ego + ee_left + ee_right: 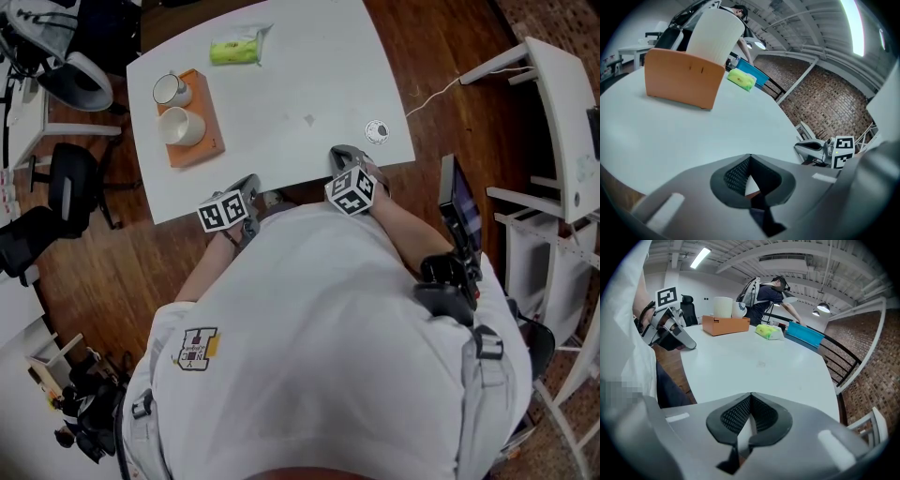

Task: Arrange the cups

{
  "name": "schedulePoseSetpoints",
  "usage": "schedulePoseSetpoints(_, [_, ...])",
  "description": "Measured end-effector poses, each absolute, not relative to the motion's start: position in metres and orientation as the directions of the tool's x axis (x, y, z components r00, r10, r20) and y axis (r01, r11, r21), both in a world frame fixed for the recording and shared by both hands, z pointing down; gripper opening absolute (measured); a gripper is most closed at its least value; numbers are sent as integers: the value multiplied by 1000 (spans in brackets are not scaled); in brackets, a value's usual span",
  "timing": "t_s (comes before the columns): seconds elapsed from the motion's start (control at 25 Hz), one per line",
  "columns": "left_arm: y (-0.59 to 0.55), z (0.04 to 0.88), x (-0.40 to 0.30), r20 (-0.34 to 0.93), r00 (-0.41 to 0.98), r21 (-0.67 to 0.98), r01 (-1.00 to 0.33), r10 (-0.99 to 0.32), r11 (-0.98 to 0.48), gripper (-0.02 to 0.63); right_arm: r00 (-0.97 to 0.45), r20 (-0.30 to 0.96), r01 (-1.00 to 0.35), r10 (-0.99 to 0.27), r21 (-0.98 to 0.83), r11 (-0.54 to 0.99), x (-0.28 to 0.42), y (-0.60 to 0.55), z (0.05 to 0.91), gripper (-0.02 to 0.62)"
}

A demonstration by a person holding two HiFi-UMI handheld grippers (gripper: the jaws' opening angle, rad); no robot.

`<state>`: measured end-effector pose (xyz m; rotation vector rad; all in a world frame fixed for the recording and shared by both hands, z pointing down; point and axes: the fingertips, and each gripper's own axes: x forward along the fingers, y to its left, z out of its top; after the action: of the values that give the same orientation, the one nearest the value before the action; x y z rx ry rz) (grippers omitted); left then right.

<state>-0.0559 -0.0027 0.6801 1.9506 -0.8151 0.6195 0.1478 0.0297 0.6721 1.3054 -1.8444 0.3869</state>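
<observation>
Table (281, 112) edge hides behind torso (319, 356); left gripper (749, 157) and right gripper (751, 394) fingers are clenched, seemingly empty.

**Head view.** The left forearm (200, 273) and right forearm (405, 223) reach forward from the torso (319, 319). The left gripper (249, 182) and right gripper (339, 153) are held side by side, well apart, each angled forward and down. The left cube (224, 212) and right cube (352, 191) face up.

**Gripper views.** The left fingers (735, 174) meet at the tips with nothing between them. The right fingers (735, 416) likewise meet, empty. Each gripper shows at the edge of the other's view.
</observation>
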Motion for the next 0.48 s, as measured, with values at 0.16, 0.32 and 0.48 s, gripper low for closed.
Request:
schedulePoseSetpoints(0.16, [-3, 680, -57, 694, 656, 549, -748, -296, -373, 0, -129, 766, -881, -630, 203, 427, 147, 29, 673, 0])
schedulePoseSetpoints(0.32, [-3, 680, -56, 695, 657, 550, -748, -293, -371, 0, -133, 763, -879, -632, 203, 431, 147, 30, 673, 0])
schedulePoseSetpoints(0.48, [-3, 680, -55, 693, 656, 551, -750, -300, -366, 0, -144, 762, -872, -631, 204, 445, 148, 29, 672, 0])
